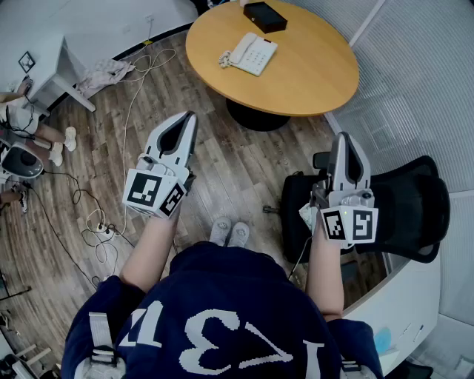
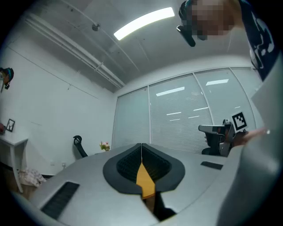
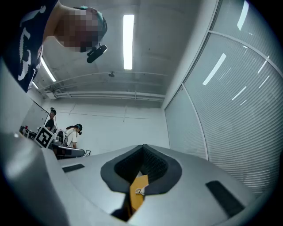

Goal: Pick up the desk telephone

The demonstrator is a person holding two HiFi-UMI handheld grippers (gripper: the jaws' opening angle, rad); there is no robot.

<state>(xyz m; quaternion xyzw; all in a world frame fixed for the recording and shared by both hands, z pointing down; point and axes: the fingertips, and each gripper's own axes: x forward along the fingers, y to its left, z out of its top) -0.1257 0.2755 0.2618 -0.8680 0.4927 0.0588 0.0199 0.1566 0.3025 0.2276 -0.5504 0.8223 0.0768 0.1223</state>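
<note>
While we stood back from the round wooden table (image 1: 311, 81), the white desk telephone (image 1: 252, 53) lay on it at about twelve o'clock from us, with a black box (image 1: 264, 16) near it at its one o'clock. Our left gripper (image 1: 189, 118) and right gripper (image 1: 344, 139) both had jaws pressed together on nothing, well apart from the telephone.

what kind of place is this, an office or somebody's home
Most likely an office meeting room. A round wooden table carries a white desk telephone, a black office chair stands nearby, and glass partition walls with blinds run under strip ceiling lights.
</note>
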